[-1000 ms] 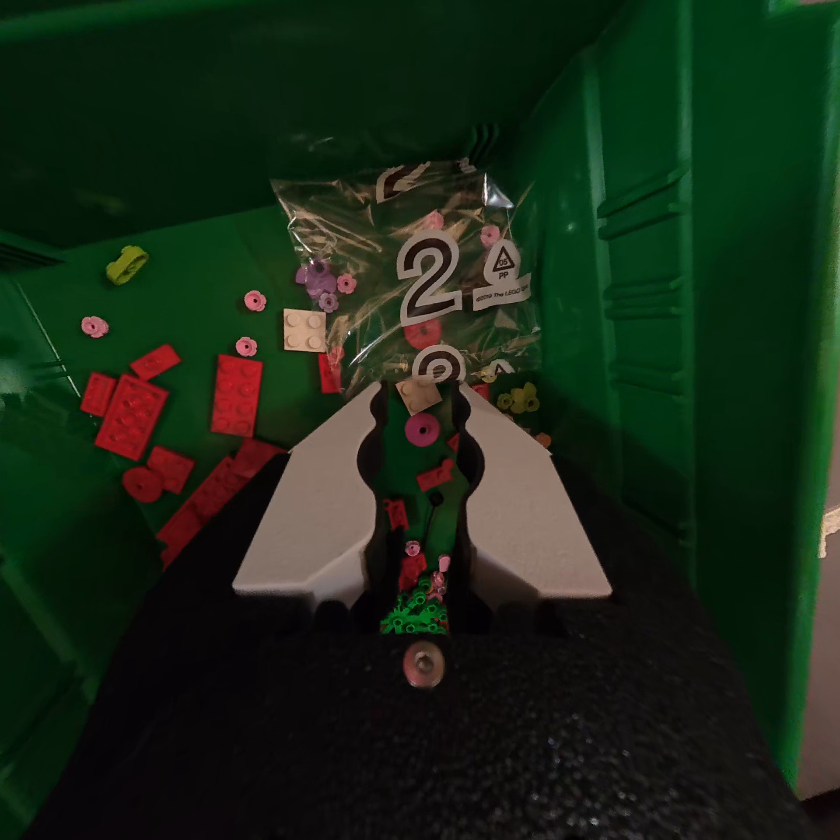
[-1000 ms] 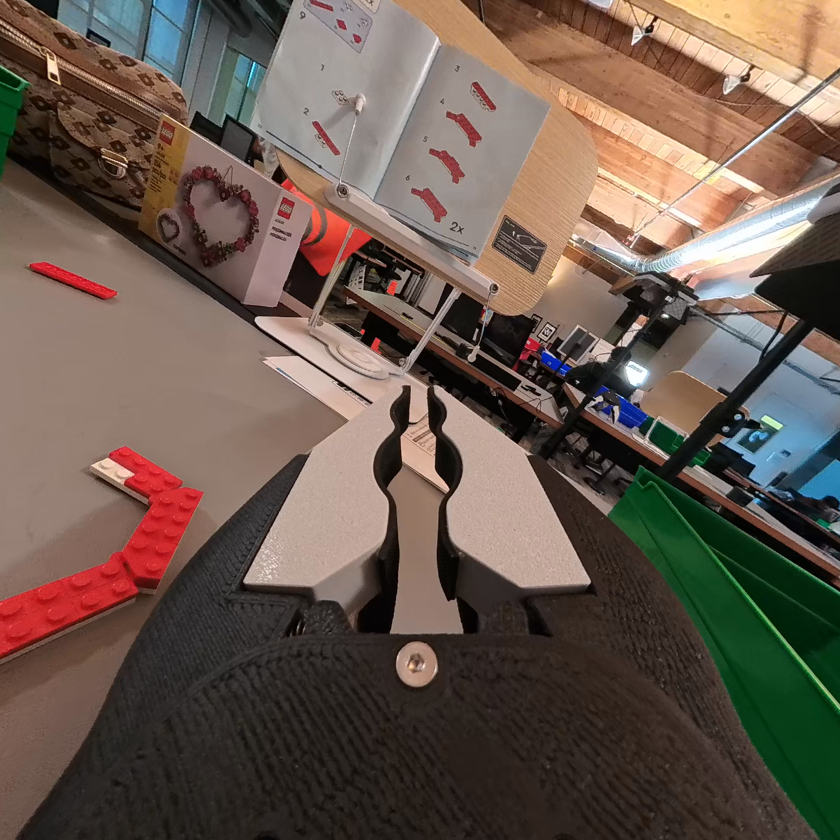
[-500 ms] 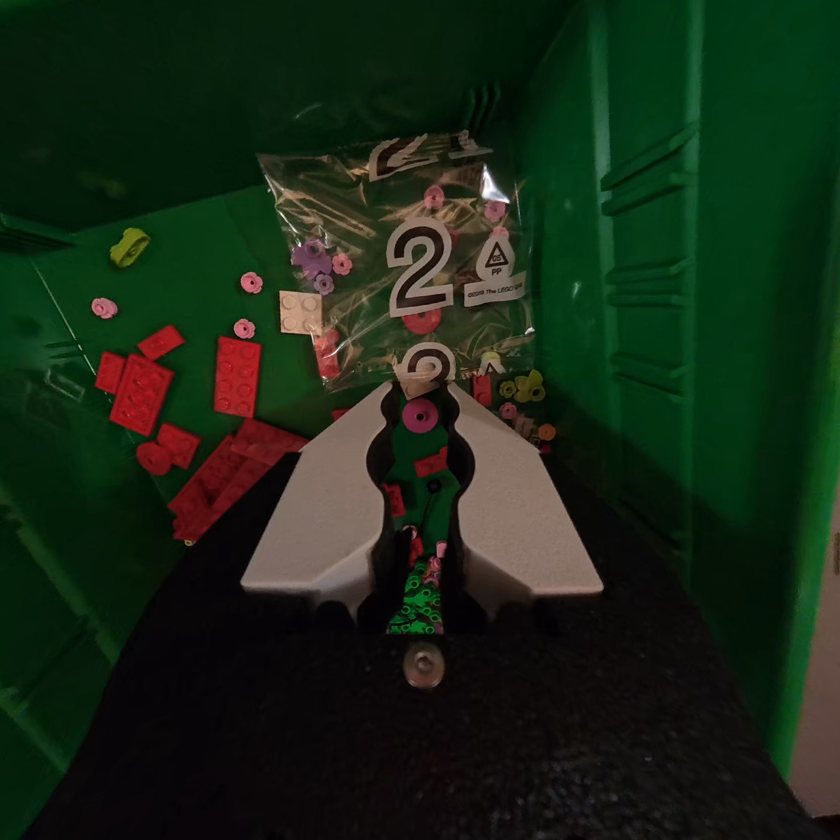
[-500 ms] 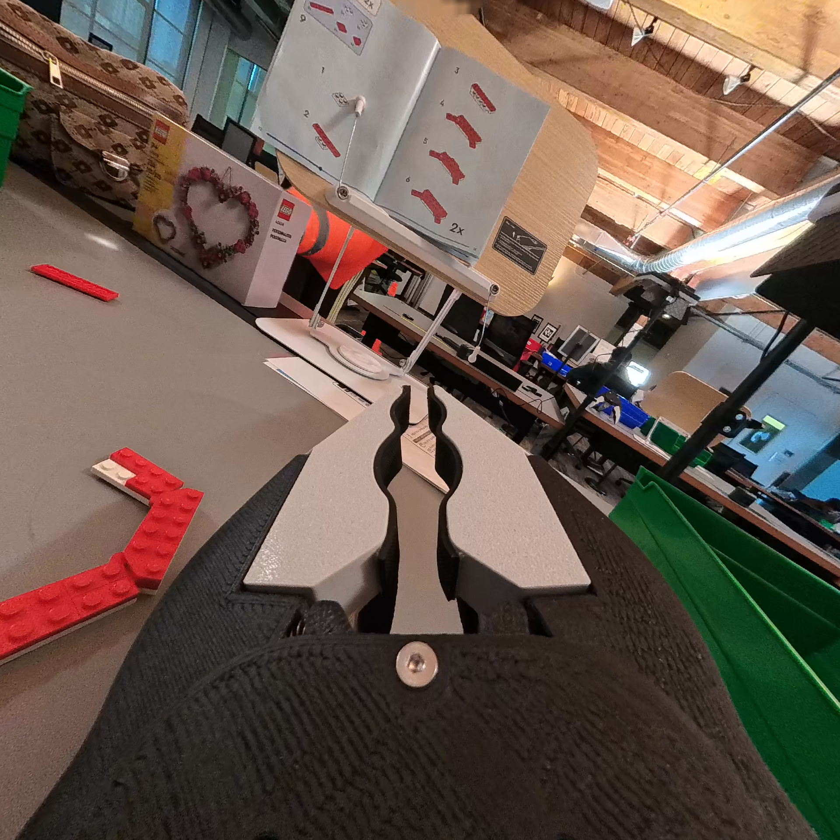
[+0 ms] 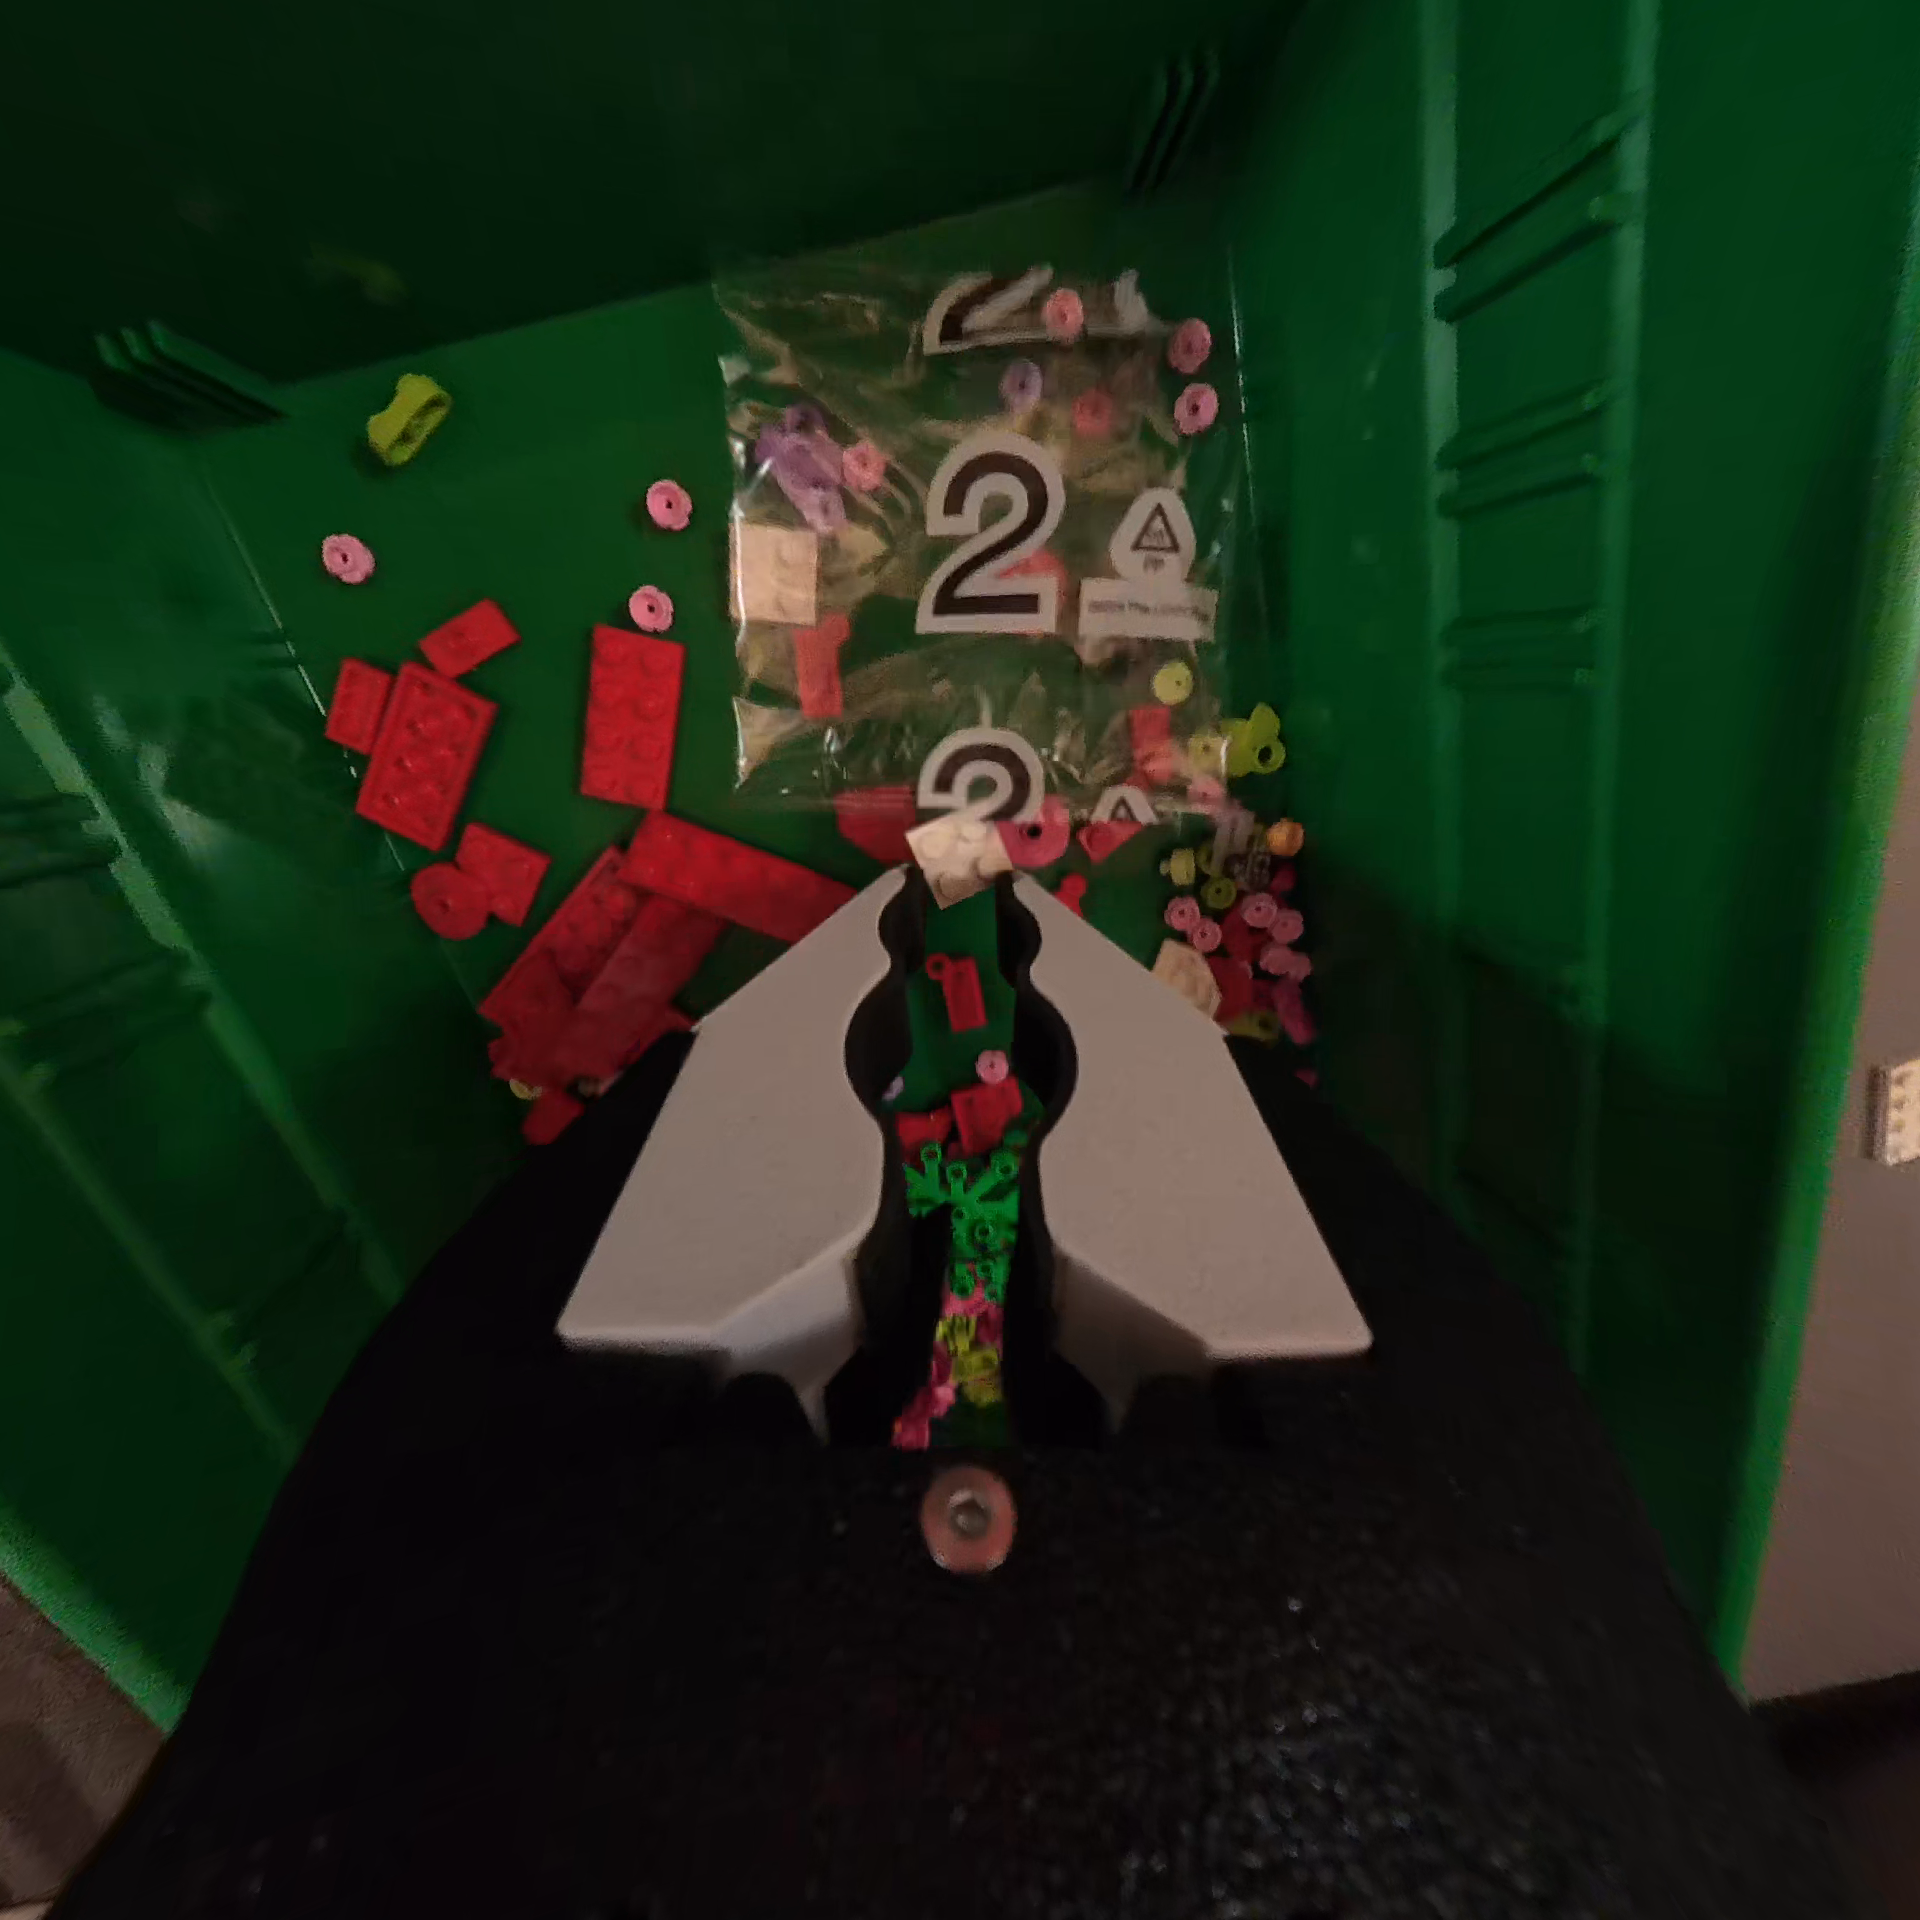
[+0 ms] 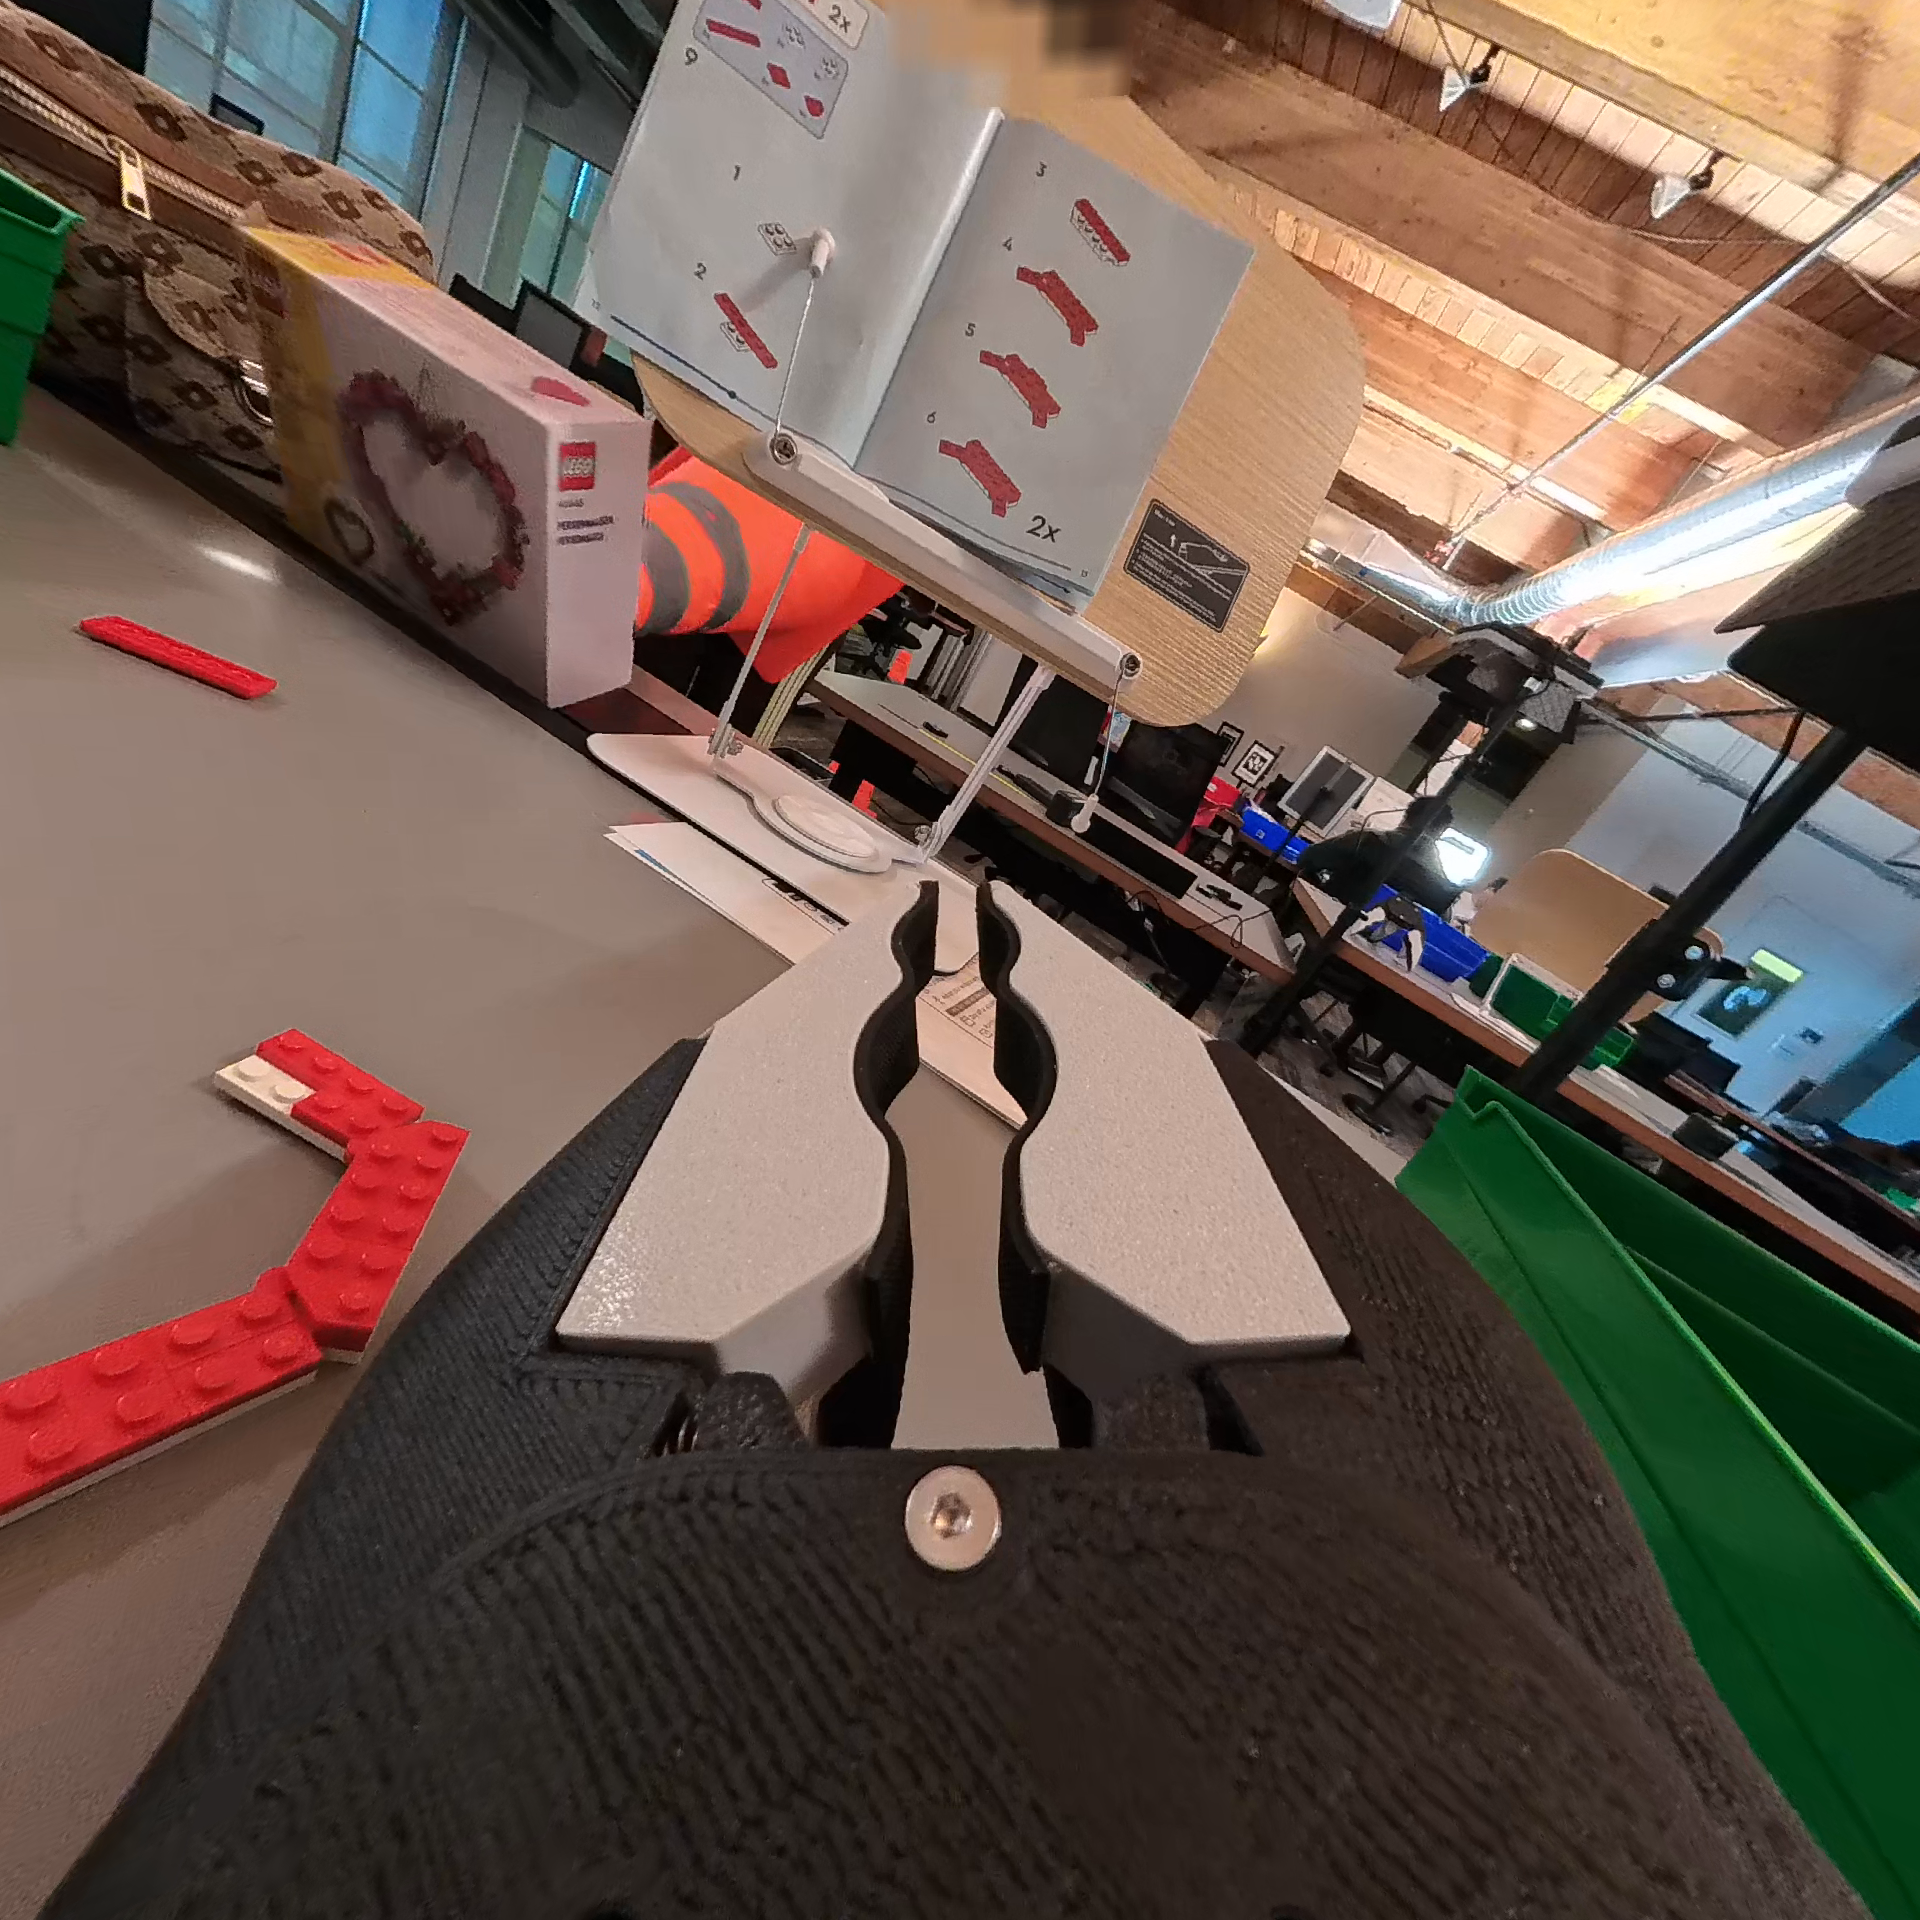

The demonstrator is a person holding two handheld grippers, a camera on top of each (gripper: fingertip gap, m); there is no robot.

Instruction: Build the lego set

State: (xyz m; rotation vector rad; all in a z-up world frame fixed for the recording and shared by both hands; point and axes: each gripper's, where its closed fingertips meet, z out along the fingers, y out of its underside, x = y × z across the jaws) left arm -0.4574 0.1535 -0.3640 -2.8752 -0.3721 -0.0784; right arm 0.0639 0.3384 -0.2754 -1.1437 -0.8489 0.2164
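The left gripper (image 5: 958, 883) reaches down into a green bin (image 5: 1538, 727), and its two grey fingers (image 5: 769, 1122) pinch a small white plate (image 5: 956, 858) at their very tips, the piece tilted and lifted clear of the bin floor. Seen through the gap behind the tips are small red pieces, bright green leaf pieces (image 5: 961, 1184) and a mix of pink and lime bits on the floor below. To the left of the fingers lies a heap of long red plates (image 5: 634, 956), and farther left and beyond it several shorter red plates (image 5: 632, 715) are scattered flat. To the right of the tips a pile of pink, red and lime small parts (image 5: 1242, 935) sits against the bin wall. Farther back a clear plastic bag (image 5: 977, 540) with printed marks lies on the floor, holding pink and lilac flower pieces, with loose pink round pieces (image 5: 667, 505) and a lime connector (image 5: 408, 418) to its left. The right gripper (image 6: 958, 899) is held low over a grey table (image 6: 416, 914), its fingers slightly parted with nothing between them. Near on its left lies a bent chain of red plates (image 6: 353, 1226) with a white plate at its far end; a green bin edge (image 6: 1662, 1351) is near on the right. Farther off a single red strip (image 6: 177, 655) lies on the table, then the set's box (image 6: 447, 499), and an open instruction booklet (image 6: 914, 301) on a white stand (image 6: 831, 821).
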